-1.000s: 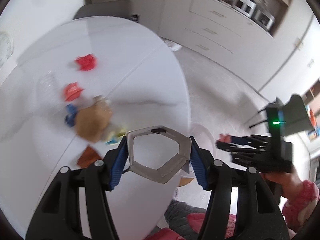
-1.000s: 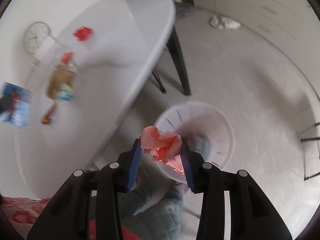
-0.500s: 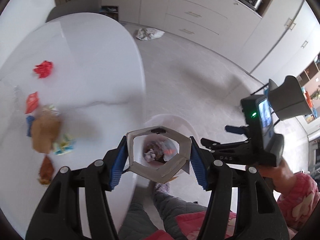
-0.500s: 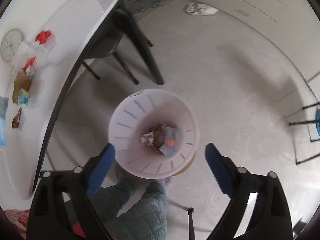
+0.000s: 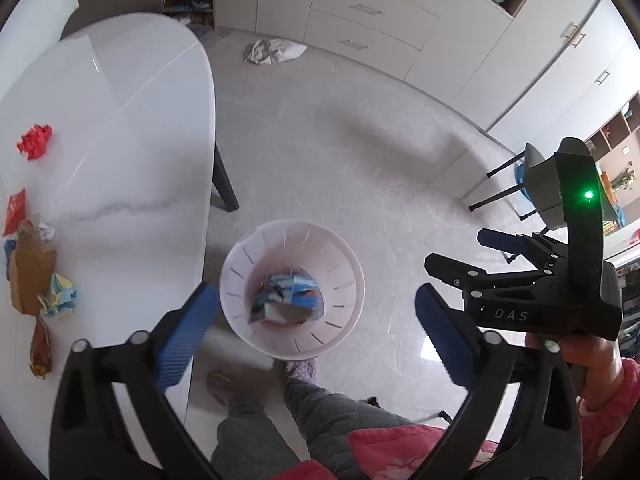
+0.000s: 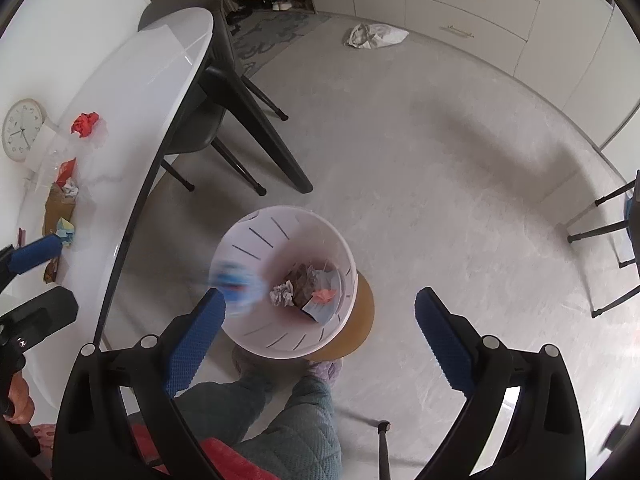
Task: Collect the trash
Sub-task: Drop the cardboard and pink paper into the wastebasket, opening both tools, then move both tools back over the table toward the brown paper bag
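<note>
I am holding both grippers tilted down over the floor beside the table. My left gripper [image 5: 316, 312] is standing wide apart with nothing between its ribbed blue pads [image 5: 186, 330], and my right gripper [image 6: 316, 316] is spread just as wide and is gripping nothing. In the left view the right gripper is showing side-on in a bare hand [image 5: 576, 354] with a pink sleeve.

Just below both, the white bin [image 5: 344, 256] is sitting on the floor: round plastic, smooth, with thin vertical slots cut around its wall. From the right view it is resting on or against something flat and tan; I cannot tell which. A blue-and-white piece [image 6: 236, 284] is showing as a blur inside the bin's near wall. Crumpled trash [image 6: 306, 288] is lying at the bottom: grey foil-like wad, pink paper, a blue-white wrapper.

Beyond the left fingers, the glossy white oval table [image 5: 132, 128] is carrying more litter: a flat brown cardboard piece [image 5: 28, 280], a crumpled yellow-blue wrapper [image 5: 60, 300], a brown snack packet [image 5: 40, 350], and farther off a red crumpled ball [image 5: 35, 141]. A round wall clock [image 6: 22, 129] is lying near the table's far side.

Farthest, a pale cloth bag [image 5: 274, 50] is slumping on the grey floor by cream cabinets.
</note>
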{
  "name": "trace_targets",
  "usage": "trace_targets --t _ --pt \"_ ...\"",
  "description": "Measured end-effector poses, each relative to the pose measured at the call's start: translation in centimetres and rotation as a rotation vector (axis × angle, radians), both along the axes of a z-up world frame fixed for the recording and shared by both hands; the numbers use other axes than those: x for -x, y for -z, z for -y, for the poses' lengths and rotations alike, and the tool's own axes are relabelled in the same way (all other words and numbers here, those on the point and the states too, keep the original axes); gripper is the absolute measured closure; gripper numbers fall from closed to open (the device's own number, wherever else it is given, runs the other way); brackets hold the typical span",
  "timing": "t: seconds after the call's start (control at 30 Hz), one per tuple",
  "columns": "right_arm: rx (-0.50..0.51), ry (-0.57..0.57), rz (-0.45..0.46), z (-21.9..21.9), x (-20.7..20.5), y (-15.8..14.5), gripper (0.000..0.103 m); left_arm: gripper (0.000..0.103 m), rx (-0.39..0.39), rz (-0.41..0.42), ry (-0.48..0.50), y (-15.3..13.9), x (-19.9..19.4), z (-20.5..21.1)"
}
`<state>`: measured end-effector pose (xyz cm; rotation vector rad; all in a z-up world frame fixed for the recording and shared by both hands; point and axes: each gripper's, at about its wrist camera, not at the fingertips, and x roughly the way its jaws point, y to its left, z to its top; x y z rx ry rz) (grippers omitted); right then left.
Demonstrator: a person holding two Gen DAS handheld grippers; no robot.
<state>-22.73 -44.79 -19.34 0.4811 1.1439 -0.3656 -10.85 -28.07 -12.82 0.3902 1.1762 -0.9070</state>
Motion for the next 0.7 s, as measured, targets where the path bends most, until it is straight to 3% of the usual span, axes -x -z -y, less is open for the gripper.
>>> trace_targets --t 0.33,0.7 --pt "0.012 -0.034 0.02 -0.4 -0.3 -1.0 0.008 0.008 0.003 0.032 -0.057 -1.0 -0.1 -1.7" --pt "0.03 -0.149 0.072 -3.4 -3.6 -3.2 0.008 0.008 0.025 0.104 -0.259 -3.5 -2.2 -7.2"
